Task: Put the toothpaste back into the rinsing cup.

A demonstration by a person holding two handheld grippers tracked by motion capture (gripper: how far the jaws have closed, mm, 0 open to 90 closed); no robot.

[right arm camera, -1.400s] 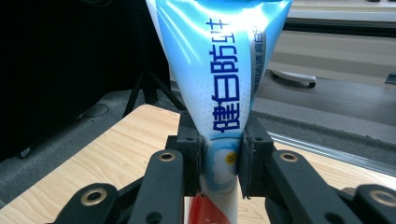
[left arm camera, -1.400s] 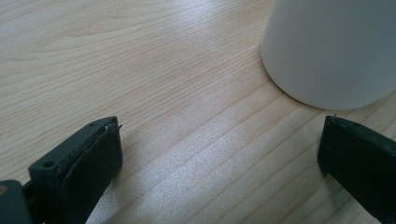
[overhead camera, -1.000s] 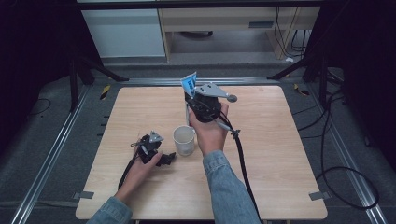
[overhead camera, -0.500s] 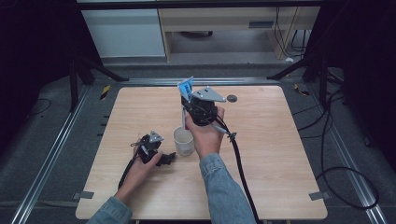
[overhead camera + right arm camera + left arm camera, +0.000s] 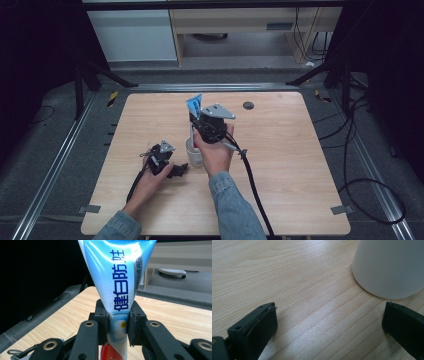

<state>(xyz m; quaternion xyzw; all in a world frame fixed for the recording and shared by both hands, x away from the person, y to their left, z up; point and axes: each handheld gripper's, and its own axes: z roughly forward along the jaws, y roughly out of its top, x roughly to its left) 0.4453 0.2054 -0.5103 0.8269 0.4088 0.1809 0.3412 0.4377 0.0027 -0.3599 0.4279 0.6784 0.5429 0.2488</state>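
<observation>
Near the middle of the wooden table (image 5: 300, 165), you are holding the right gripper (image 5: 117, 326) above the white cup (image 5: 194, 152), its jaws clamping the lower part of a blue-and-white toothpaste tube (image 5: 117, 277). That tube is standing upright, its flat crimped end pointing up and its red end hanging below the jaws, over the cup. Left of the cup, your left gripper (image 5: 167, 161) is resting low on the tabletop with its jaws standing wide apart and nothing between them; the cup is sitting just beyond its right jaw. Bare wood is lying open to the right and far side, with a small dark disc (image 5: 248, 105) near the far edge.
</observation>
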